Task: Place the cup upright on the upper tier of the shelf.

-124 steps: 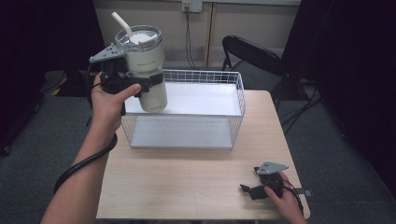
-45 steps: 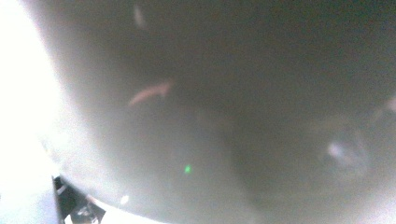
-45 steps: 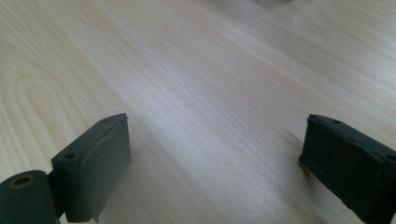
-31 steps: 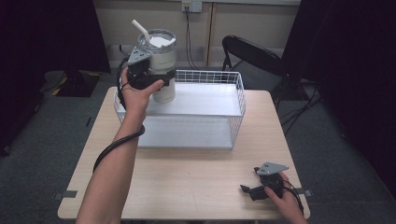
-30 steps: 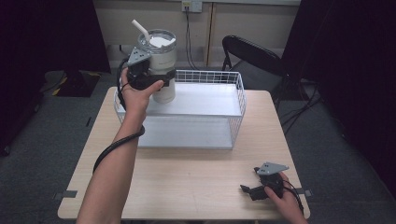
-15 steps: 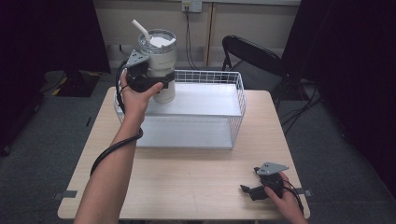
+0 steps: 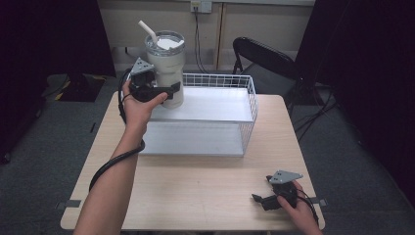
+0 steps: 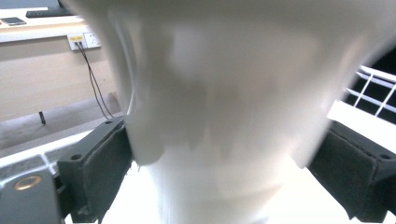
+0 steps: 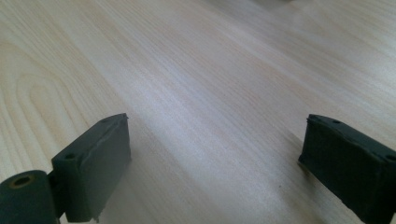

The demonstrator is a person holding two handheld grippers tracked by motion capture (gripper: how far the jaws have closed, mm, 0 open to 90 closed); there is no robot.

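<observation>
Clamped on the lower body of a tall cream-white insulated tumbler with a clear lid and a white straw [image 7: 165, 68], the left gripper [image 7: 164, 92] has one black jaw pressed to each side of it; in the left gripper view the tumbler [image 8: 224, 107] swells wide above the pads and narrows toward its foot below them. Just beyond and beneath the jaws lies the near-left corner of a white wire basket with a flat white floor [image 7: 247, 105], and the tumbler hangs upright over that corner, its base at about rim height; whether it touches the floor I cannot tell. I judge the step in hand to be lowering the tumbler into the basket. Next it calls for a straight descent clear of the wire rim, then parting the jaws once the base sits flat. That forearm reaches forward, nearly straight. Far back toward the person, the right gripper [image 7: 264, 198] rests with jaws apart on the light wooden table [image 7: 195, 196].
</observation>
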